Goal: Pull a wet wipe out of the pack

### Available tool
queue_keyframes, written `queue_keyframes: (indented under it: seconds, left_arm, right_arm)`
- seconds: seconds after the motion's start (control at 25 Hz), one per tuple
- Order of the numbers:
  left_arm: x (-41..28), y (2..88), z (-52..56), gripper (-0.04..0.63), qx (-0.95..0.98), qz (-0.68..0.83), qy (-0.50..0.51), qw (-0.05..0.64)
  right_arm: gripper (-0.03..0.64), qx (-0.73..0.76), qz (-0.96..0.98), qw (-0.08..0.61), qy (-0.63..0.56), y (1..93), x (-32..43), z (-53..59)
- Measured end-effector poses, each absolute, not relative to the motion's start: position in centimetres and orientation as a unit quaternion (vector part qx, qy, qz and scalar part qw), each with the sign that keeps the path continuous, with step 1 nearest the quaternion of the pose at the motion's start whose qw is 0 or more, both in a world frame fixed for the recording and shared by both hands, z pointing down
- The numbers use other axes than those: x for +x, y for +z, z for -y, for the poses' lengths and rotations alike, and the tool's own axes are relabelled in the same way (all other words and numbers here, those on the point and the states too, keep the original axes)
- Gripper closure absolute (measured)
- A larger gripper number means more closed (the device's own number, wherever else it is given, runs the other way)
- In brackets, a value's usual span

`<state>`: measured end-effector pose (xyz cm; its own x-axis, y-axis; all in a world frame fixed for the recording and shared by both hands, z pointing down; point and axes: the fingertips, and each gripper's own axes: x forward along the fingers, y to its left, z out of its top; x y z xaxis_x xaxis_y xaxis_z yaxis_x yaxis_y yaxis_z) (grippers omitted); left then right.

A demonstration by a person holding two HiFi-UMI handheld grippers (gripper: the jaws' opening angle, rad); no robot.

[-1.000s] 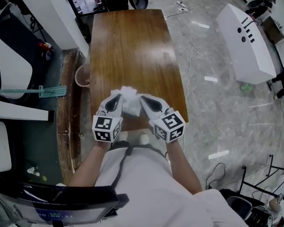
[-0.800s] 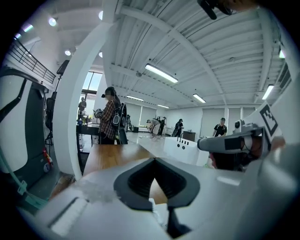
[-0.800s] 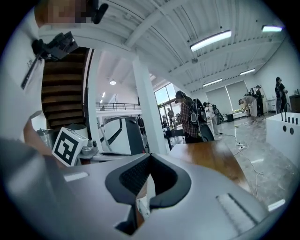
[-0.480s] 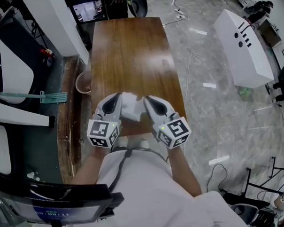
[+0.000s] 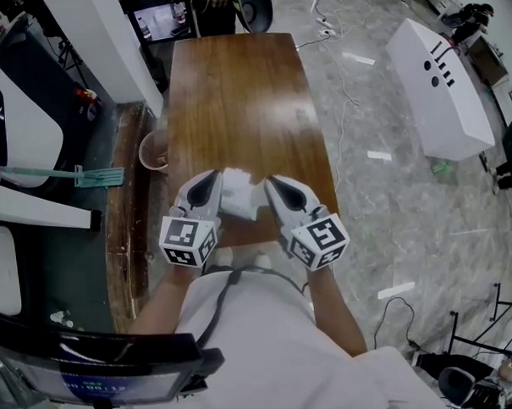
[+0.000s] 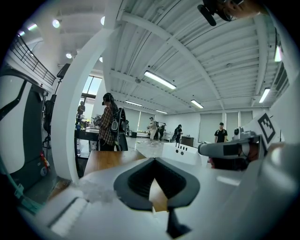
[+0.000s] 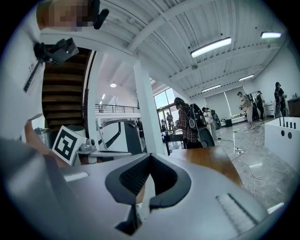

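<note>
In the head view a white wet wipe pack (image 5: 239, 196) lies near the front edge of the brown wooden table (image 5: 234, 99), between my two grippers. My left gripper (image 5: 211, 176) has its tip at the pack's upper left corner, and its jaws are closed. In the left gripper view the left gripper (image 6: 153, 160) shows only brown wood through the gap between its pads. My right gripper (image 5: 269, 182) sits at the pack's right side. In the right gripper view the right gripper (image 7: 149, 156) is shut, with a pale strip of wet wipe (image 7: 143, 194) between its pads.
A pinkish bucket (image 5: 152, 150) stands on the floor by the table's left edge, next to a green-headed mop (image 5: 94, 175). A white cabinet (image 5: 441, 81) stands to the right, with cables on the floor. People stand far off in the hall.
Both grippers have drawn a little nearer to the table's front edge with the white pack between them. The crumpled white bulge seen a second ago now lies flatter.
</note>
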<state>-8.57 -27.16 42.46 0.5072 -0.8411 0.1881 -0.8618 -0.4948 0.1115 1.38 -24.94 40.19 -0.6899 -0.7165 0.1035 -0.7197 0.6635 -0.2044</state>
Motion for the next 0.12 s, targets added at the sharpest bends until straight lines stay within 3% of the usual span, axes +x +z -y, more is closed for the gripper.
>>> queue_keyframes:
  seconds: [0.12]
  left_arm:
    - [-9.25,42.41,27.26,0.591,0.862,0.495,0.056,0.096]
  right_arm:
    - [0.609,0.394,0.912,0.006,0.117,40.18,1.12,25.00]
